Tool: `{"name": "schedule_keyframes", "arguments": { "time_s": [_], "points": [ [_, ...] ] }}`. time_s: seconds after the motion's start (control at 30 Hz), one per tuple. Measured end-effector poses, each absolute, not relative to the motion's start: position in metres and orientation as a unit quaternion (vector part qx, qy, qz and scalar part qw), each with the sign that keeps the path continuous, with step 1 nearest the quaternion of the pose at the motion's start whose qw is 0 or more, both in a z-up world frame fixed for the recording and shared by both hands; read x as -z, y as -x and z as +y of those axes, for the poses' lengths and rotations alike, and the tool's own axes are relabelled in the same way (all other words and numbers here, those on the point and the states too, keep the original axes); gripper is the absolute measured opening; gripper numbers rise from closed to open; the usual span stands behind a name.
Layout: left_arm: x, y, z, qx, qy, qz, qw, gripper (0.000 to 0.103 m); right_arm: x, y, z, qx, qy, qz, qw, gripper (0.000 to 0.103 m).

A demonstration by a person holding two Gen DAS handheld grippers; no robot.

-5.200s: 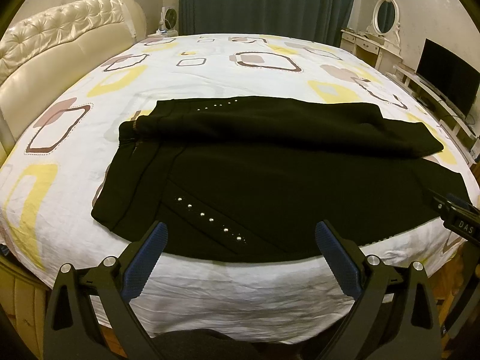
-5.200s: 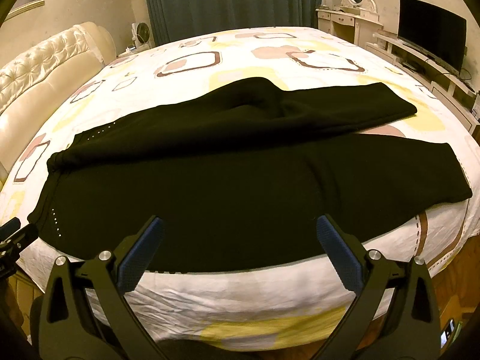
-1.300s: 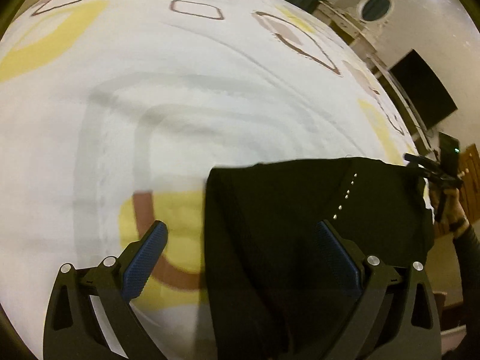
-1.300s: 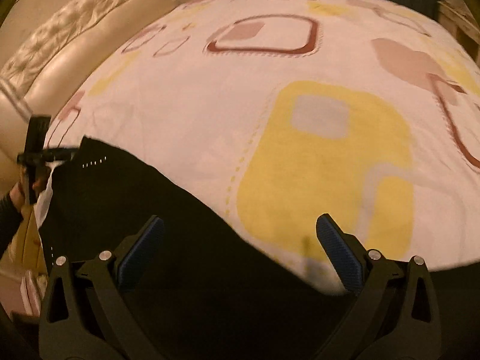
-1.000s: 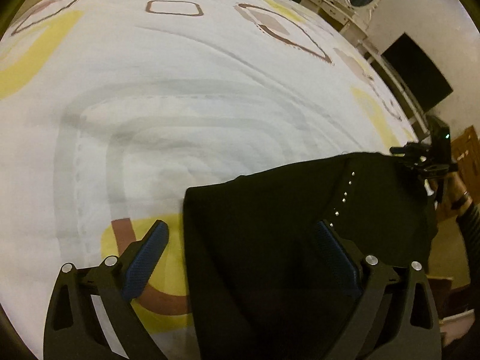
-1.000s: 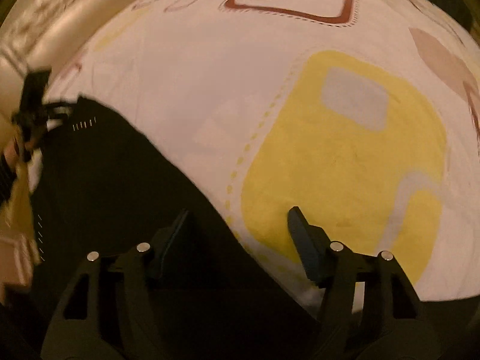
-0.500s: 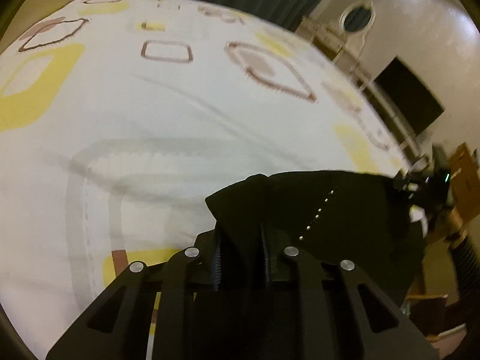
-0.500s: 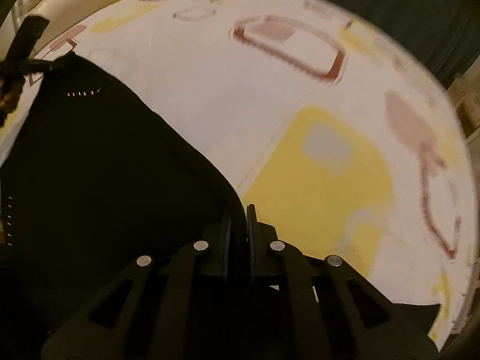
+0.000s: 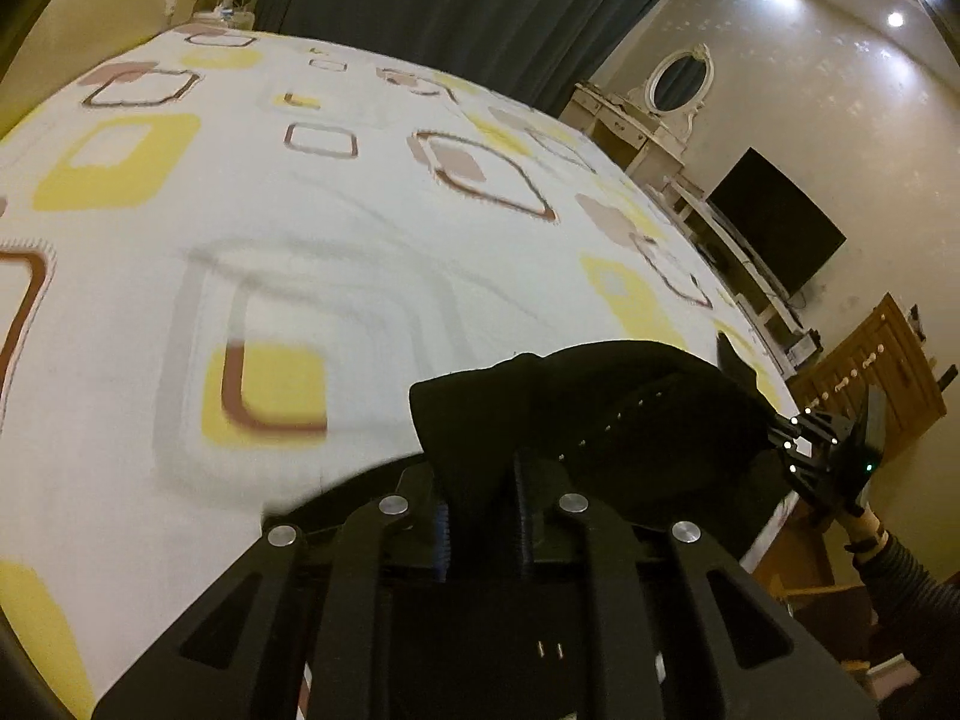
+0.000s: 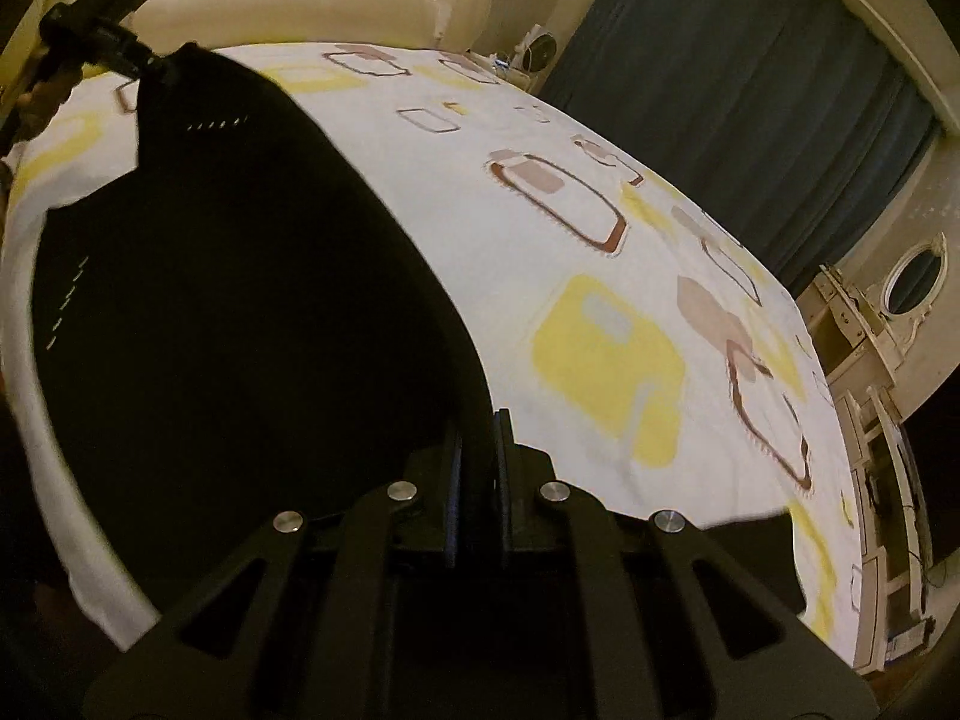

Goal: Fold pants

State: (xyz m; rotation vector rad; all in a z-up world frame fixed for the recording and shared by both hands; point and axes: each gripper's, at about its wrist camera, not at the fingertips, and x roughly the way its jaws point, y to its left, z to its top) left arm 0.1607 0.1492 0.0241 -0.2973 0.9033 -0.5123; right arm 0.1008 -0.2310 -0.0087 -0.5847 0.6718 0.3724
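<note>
Left wrist view: left gripper [image 9: 480, 516] pinching bunched edge of black pants [image 9: 600, 414] over patterned bed [image 9: 360, 228]. Right gripper [image 10: 477, 480] clamping far edge. Fabric looking soft, floppy, sagging between grips; holding corners taut probably best.

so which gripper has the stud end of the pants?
The left gripper: it is shut on the pants right beside the row of studs. The right gripper clamps a plain black edge, with the studs far off.

Right tongs [image 10: 478, 468] pinch black pants [image 10: 240, 324] over the patterned bedsheet [image 10: 600, 276].
</note>
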Motion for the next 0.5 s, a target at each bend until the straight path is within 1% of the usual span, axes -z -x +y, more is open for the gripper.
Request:
{"name": "schedule_keyframes", "arguments": {
  "time_s": [0.3, 0.4, 0.5],
  "points": [
    [0.017, -0.097, 0.173, 0.219, 0.206, 0.443, 0.845, 0.016, 0.062, -0.045, -0.223, -0.186, 0.302, 0.36, 0.863, 0.009],
    [0.035, -0.088, 0.178, 0.203, 0.216, 0.461, 0.837, 0.016, 0.072, -0.041, -0.225, -0.186, 0.295, 0.378, 0.857, 0.009],
    [0.053, -0.082, 0.178, 0.188, 0.217, 0.489, 0.824, 0.017, 0.074, -0.039, -0.225, -0.171, 0.296, 0.375, 0.861, 0.012]
  ]
}}
